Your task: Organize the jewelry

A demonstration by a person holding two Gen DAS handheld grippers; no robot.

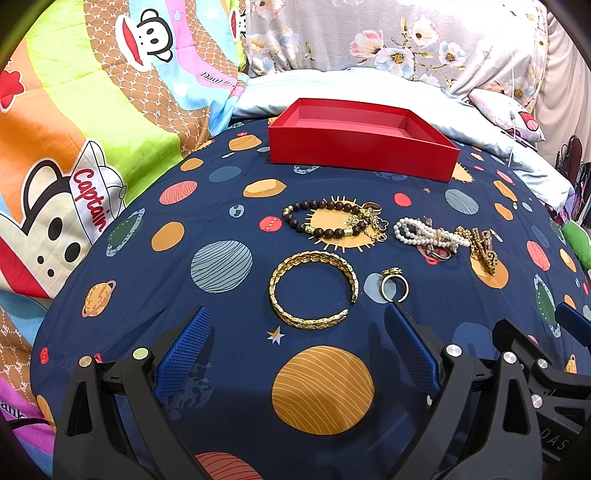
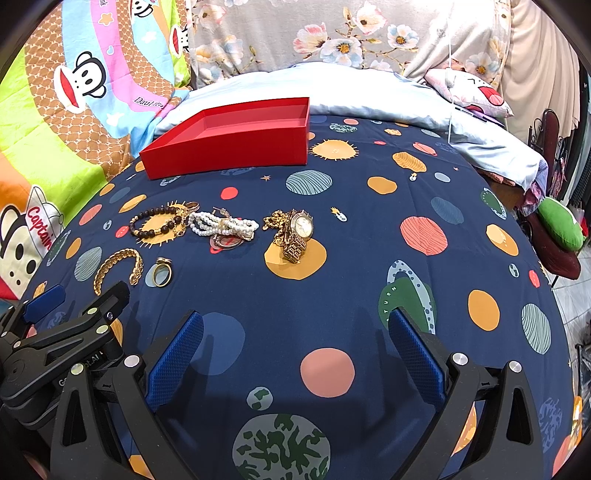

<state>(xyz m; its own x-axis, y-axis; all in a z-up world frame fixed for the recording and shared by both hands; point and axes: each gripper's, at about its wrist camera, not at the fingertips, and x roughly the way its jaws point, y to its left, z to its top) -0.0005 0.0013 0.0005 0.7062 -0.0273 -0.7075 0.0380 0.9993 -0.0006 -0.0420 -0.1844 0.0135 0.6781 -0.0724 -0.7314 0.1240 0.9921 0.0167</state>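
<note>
**Jewelry spread on the bed, red box waiting behind**

The jewelry lies on a bed covered with a dark blue sheet printed with planets. At the far side stands an open red box, and nothing can be seen inside it from either view. Between the box and the tongs, the pieces make two loose rows. In the far row there is a dark bead bracelet with gold charms, then a white pearl bracelet lying over a small ring-like piece, then a gold watch tangled with a gold chain. In the near row lies an open gold cuff bangle, and just beside it, on its right, a gold ring.

The left tongs are held apart, low over the sheet, with the bangle just in front of the blue fingers (nothing is between them). The right tongs are also apart and hold nothing; they point at bare sheet, with the watch further ahead and somewhat left of their middle line. The two tools are close side by side.

Around the sheet lie a colourful cartoon monkey quilt on the left, a pale blue pillow behind the box, and a floral cloth at the back. A green cushion lies off the right edge.
</note>
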